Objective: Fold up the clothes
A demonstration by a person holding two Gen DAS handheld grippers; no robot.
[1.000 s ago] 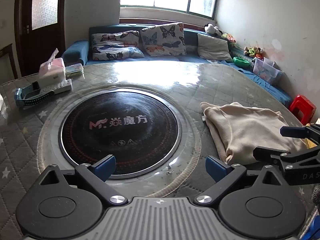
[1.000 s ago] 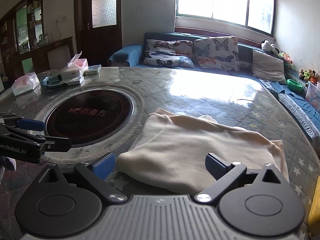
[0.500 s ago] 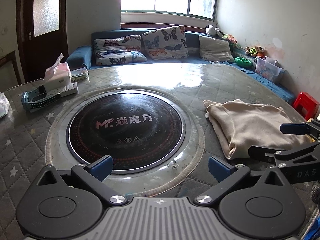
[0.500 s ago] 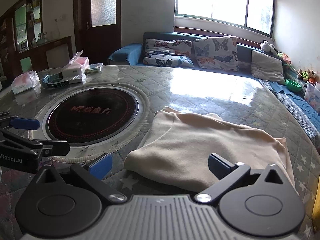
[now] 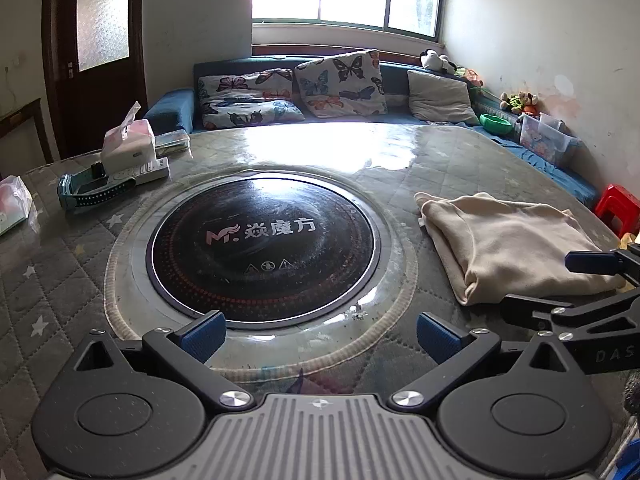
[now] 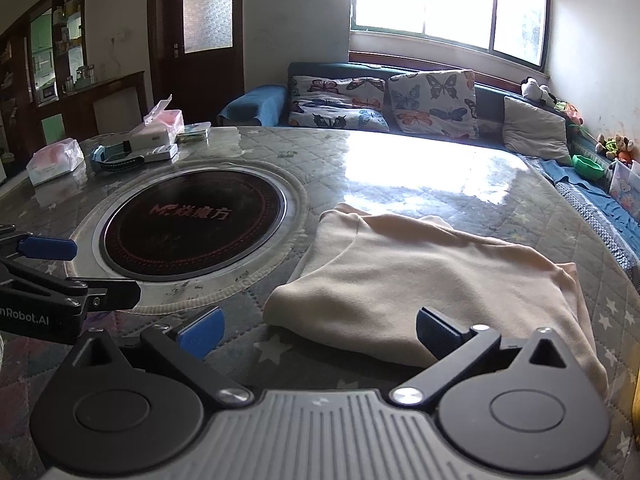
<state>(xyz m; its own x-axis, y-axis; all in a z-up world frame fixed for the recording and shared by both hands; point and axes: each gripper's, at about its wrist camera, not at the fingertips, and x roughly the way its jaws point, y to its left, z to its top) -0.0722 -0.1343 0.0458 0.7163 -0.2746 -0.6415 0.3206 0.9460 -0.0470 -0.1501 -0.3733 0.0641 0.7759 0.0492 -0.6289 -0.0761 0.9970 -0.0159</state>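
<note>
I see the cream garment [image 6: 432, 280] already folded ahead of my right tool [image 6: 320, 332]; both my tools, left tool [image 5: 320, 334] included, hang released and empty.

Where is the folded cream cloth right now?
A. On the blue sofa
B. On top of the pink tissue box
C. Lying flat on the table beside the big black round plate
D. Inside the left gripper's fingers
C: the folded cream cloth lies flat on the quilted grey table, right of the black round cooktop plate, and both open grippers, left gripper and right gripper, hold nothing.
</note>
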